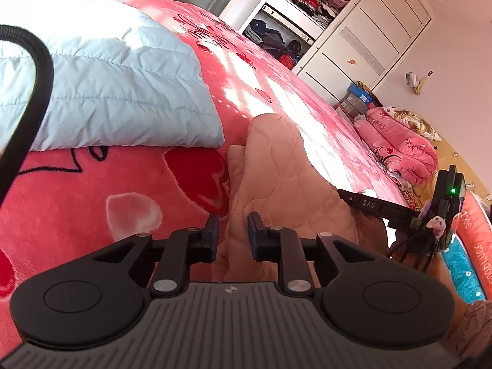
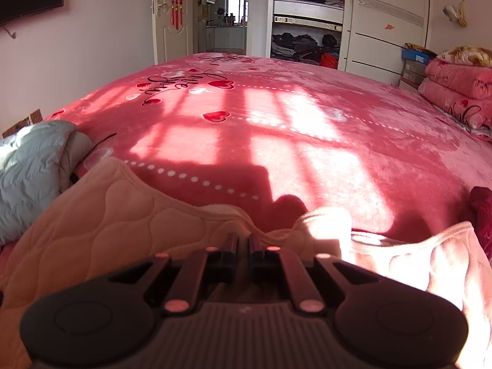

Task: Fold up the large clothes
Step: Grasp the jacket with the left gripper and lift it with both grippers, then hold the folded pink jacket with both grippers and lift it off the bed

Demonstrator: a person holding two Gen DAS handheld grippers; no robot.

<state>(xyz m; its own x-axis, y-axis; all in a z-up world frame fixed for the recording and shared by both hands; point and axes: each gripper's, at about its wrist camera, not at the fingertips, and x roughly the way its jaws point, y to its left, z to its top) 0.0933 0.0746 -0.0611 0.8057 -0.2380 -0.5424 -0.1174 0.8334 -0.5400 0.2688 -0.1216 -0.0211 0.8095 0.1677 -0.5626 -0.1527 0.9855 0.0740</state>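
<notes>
The left gripper (image 1: 233,224) pinches a fold of the peach quilted garment (image 1: 276,166) on the red blanket (image 1: 92,190). The right gripper (image 2: 243,243) is fully closed, seemingly on the garment's edge

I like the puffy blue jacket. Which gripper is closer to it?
Left. The left gripper sits just beside the blue jacket; the right gripper is farther off, across the peach garment.

Peach quilted garment (image 1: 276,166) lies bunched on the pink bedspread (image 2: 276,117).

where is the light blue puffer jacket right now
The light blue puffer jacket lies on the red bedspread, upper left in the left wrist view, just left of the peach quilted garment; the right wrist view shows it at far left.
</notes>
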